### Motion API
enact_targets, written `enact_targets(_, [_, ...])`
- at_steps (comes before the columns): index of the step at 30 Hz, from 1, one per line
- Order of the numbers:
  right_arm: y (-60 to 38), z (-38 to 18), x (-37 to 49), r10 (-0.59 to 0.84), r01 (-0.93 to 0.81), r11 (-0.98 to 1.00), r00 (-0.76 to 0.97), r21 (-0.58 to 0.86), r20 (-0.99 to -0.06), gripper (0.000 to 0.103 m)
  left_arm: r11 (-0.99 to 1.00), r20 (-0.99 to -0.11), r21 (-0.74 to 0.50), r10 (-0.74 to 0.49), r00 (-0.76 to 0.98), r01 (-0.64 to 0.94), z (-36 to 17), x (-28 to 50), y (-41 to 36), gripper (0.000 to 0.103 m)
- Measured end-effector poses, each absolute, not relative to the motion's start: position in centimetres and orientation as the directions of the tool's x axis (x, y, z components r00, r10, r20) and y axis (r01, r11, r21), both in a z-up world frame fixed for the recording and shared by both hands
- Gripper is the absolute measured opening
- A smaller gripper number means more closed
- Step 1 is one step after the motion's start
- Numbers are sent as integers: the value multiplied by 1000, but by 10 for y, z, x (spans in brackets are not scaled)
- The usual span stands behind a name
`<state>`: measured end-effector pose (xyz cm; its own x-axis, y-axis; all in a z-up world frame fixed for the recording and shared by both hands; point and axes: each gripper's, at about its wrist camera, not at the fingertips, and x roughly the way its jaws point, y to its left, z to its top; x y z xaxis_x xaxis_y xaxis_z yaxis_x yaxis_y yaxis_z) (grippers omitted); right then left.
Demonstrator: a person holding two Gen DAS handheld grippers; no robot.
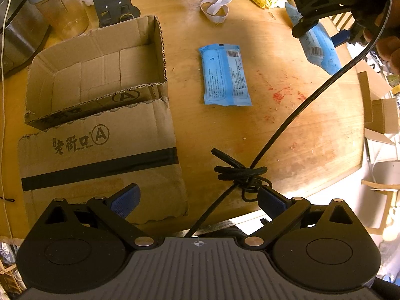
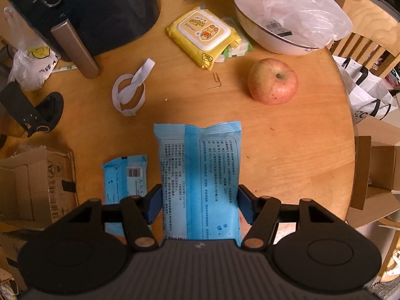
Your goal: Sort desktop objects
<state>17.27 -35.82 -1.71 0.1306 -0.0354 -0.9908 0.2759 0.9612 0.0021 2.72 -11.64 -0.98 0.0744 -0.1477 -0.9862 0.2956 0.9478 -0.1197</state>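
My right gripper (image 2: 200, 203) is shut on a blue wipes pack (image 2: 200, 172), its blue pads pressed on the pack's two long sides, held above the round wooden table (image 2: 312, 130). The left wrist view shows that same held blue wipes pack (image 1: 318, 50) at the upper right under the right gripper (image 1: 322, 27). A second blue pack (image 1: 225, 75) lies flat mid-table, also visible as the second blue pack (image 2: 125, 177). My left gripper (image 1: 200, 200) stands open over the table's near edge with nothing between its fingers. An open cardboard box (image 1: 100, 75) sits left.
A yellow wipes pack (image 2: 202, 35), an apple (image 2: 272, 81), a white ribbon loop (image 2: 130, 90), a paper clip (image 2: 217, 78), a bowl under a plastic bag (image 2: 282, 15) and an air fryer (image 2: 82, 7) crowd the table. A black cable (image 1: 287, 125) crosses the left wrist view, knotted near the left gripper.
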Motion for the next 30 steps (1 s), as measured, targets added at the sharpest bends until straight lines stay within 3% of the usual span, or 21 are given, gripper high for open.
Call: enact_targets(30, [-338, 11, 165, -40, 232, 973, 117, -12, -992, 62, 953, -981, -140, -171, 94, 269, 40, 20, -97, 103])
